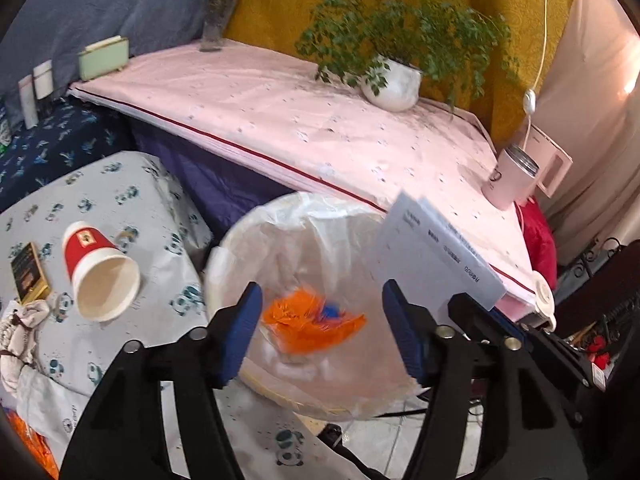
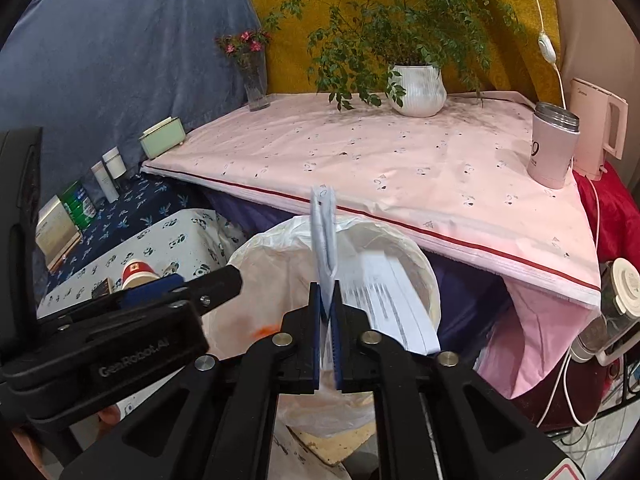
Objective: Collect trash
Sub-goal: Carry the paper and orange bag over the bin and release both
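My right gripper (image 2: 329,304) pinches a folded white printed paper (image 2: 326,240) on edge, its sheets fanning down to my right above the bin (image 2: 424,276). The round bin, lined with a clear bag, sits just ahead of and below my wide-spread left gripper (image 1: 322,320); an orange wrapper (image 1: 308,320) lies inside. A red paper cup (image 1: 98,268) lies tipped over to its left.
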Motion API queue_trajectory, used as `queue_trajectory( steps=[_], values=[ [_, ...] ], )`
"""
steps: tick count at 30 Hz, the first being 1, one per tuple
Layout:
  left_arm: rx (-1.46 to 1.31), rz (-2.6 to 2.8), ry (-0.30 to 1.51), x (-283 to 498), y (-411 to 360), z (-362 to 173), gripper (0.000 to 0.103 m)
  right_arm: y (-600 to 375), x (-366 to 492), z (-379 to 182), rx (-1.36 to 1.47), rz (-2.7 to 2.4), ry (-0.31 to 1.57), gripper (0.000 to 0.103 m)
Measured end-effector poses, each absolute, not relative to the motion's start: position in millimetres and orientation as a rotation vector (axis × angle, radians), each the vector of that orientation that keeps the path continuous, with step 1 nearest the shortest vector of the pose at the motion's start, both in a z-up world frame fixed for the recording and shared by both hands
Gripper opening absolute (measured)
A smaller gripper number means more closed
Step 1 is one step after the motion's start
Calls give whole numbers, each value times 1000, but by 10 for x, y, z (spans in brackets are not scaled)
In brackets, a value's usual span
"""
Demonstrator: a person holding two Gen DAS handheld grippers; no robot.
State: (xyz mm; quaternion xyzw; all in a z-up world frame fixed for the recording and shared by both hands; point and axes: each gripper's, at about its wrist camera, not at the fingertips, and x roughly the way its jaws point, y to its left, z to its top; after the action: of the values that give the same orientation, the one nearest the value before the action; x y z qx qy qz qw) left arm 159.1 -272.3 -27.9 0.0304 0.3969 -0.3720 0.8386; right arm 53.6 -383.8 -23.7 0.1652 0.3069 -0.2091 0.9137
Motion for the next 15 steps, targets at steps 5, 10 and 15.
queue_trajectory(
  steps=[5,10,15],
  values=[
    [21,-734,849,1707,-2500,-272,67,-3791,539,-216,339,-441,609,41],
    [21,-665,814,1683,-2225,-221,70,-3653,550,-142,329,-419,601,42],
    [15,-582,792,1611,-1837,-170,74,-3390,549,-49,310,-383,598,43]
  ],
)
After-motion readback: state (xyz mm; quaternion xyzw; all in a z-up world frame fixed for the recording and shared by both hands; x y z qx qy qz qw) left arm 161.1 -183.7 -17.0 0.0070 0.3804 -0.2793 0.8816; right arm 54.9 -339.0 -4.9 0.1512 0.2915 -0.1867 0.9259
